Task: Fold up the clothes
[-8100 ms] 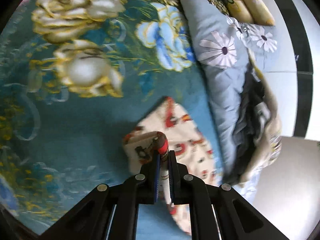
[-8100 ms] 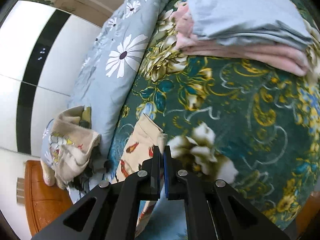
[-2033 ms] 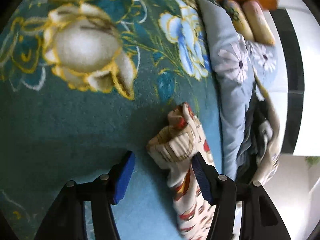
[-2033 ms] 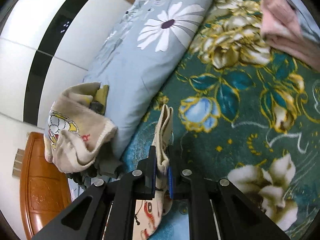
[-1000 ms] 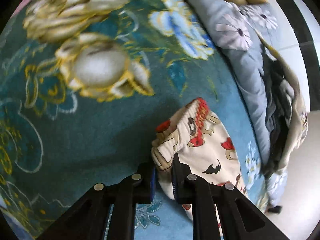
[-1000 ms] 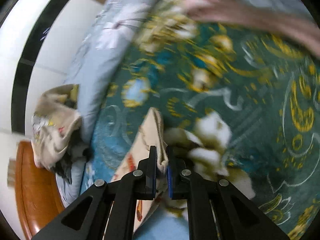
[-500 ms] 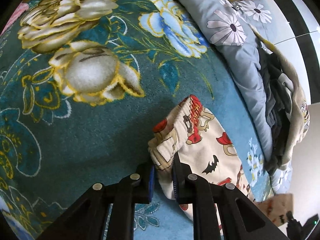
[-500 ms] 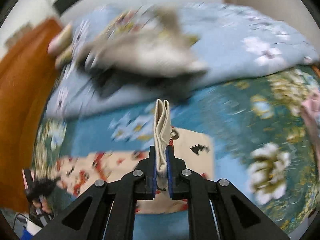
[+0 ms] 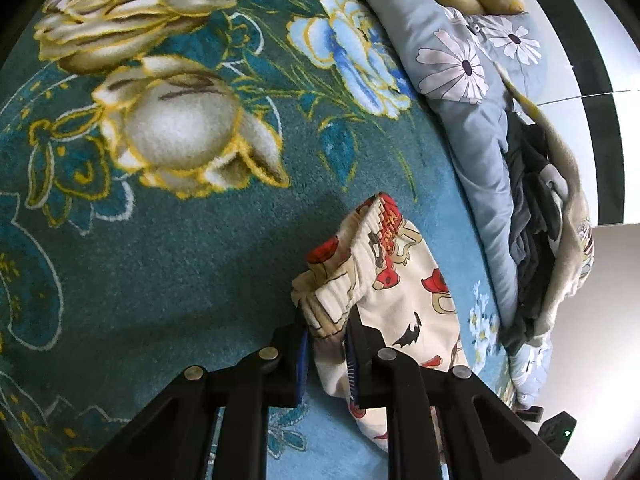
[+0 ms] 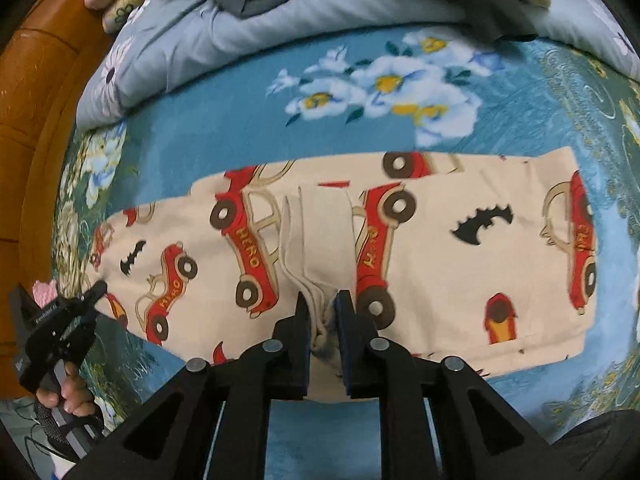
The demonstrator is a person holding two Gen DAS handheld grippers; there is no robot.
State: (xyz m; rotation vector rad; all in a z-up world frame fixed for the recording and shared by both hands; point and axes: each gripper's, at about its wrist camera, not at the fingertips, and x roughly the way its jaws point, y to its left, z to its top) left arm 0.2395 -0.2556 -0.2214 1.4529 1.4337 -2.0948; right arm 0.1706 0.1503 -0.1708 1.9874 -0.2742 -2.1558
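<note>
A teal floral blanket [image 9: 168, 264] covers the bed. One pair of car-print pants [image 10: 460, 240] lies flat on it, long axis parallel to the grey quilt [image 10: 280, 36] beside. The left gripper [image 9: 326, 354] clamps the waistband; the right gripper [image 10: 322, 320] pinches a folded edge. Dark clothes [image 9: 528, 220] top the quilt.

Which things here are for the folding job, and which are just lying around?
For the job:
- car-print pants
- left gripper, pinching the waistband
- right gripper, pinching a fold

Just lying around:
- flowered blanket underneath
- daisy quilt
- heap of dark and beige clothes
- wooden bed frame
</note>
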